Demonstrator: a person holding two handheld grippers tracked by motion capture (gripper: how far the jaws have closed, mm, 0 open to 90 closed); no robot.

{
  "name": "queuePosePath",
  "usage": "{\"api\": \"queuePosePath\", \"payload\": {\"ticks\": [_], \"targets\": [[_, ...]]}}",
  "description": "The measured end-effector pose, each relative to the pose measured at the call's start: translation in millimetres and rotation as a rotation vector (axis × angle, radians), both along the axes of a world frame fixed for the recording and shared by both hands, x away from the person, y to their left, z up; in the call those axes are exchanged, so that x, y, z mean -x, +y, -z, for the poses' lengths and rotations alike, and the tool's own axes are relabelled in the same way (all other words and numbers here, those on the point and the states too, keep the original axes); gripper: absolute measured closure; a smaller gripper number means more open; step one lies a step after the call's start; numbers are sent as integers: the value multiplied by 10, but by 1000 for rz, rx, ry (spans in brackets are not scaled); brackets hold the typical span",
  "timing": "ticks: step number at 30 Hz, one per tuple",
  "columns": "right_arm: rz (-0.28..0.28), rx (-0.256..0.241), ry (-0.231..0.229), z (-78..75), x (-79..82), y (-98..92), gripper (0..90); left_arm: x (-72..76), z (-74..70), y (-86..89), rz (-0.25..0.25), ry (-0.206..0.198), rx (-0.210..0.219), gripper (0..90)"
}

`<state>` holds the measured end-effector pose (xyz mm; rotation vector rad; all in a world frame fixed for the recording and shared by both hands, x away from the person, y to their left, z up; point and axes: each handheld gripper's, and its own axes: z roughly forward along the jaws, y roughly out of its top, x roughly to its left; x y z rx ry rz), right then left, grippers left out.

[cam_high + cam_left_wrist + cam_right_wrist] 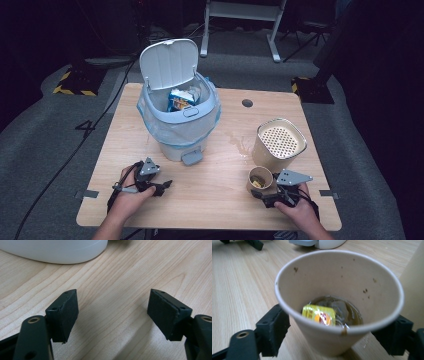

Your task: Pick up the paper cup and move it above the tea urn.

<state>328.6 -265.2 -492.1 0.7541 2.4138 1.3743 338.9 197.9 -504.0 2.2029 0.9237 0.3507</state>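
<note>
While the person's hands rest at the near edge of the wooden table (210,200), the right gripper (276,196) has its jaws spread on either side of a paper cup (260,179), and from the right gripper view they seem to sit against or just beside its lower wall; whether they press it firmly I cannot tell. That cup (337,307) stands upright near the table's right front, holding a little brown liquid and a used tea bag with a yellow tag (319,314), so keeping it level matters until it is over something that can take the liquid. The left gripper (159,186) lies low on the table at the left front, jaws wide apart and holding nothing, apparently kept free. Just behind the cup, nearly touching it, stands a beige container with a perforated strainer top (279,142), probably placed there to drain the tea and catch the bag. Farther back, left of centre, a pedal bin (177,120) lined with a blue bag stands with its lid (167,62) raised and rubbish already inside, ready for the emptied cup. A wet patch (239,140) glistens between bin and strainer.
</note>
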Motion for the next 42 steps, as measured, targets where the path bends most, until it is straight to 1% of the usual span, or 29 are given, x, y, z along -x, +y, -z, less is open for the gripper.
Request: {"api": "queuePosePath", "payload": {"ticks": [2, 3, 4, 9, 12, 13, 15, 17, 18, 21, 23, 26, 28, 30, 31, 32, 38, 42], "targets": [[8, -1, -3, -1, -15, 28, 212, 0, 0, 0, 0, 0, 0, 251], [13, -10, -2, -1, -21, 36, 246, 0, 0, 0, 0, 0, 0, 250], [16, -12, -8, -1, -27, 32, 253, 0, 0, 0, 0, 0, -1, 250], [8, -34, 10, 1, -52, -6, 280, 0, 0, 0, -1, 0, -1, 249], [-1, -26, 13, -32, -52, -26, 294, 2, 0, -1, -3, 0, 0, 249], [-8, -26, 22, -49, -52, -34, 298, 4, 0, -2, -5, 0, 0, 249], [-25, -42, 47, -114, -50, -63, 303, 6, 0, -3, -7, 0, 0, 249], [-33, -63, 73, -171, -49, -88, 304, 5, 0, -3, -7, 0, 0, 249], [-34, -78, 94, -220, -51, -106, 304, 6, 0, -3, -7, 0, 0, 249], [-36, -90, 113, -315, -44, -134, 304, 6, 0, -3, -7, 0, 0, 249], [-36, -83, 99, -390, -36, -151, 304, 5, 0, -3, -7, 0, -1, 249], [-39, -57, 59, -513, -20, -172, 304, 6, 0, -3, -7, 0, -1, 249], [-38, -43, 40, -592, -10, -187, 304, 6, 0, -3, -7, 0, 0, 249], [-41, -37, 28, -658, -5, -200, 304, 6, 0, -3, -7, 0, 0, 249], [-41, -37, 28, -658, -5, -200, 304, 6, 0, -3, -7, 0, 0, 249], [-44, -29, 12, -756, 3, -215, 304, 5, 0, -2, -7, 0, 0, 249], [-55, -21, -11, -960, -19, -249, 303, 1, 0, -4, -7, 2, 0, 244], [-56, -36, -16, -1085, -63, -287, 302, 2, 0, -6, -7, 1, -2, 244]]}}
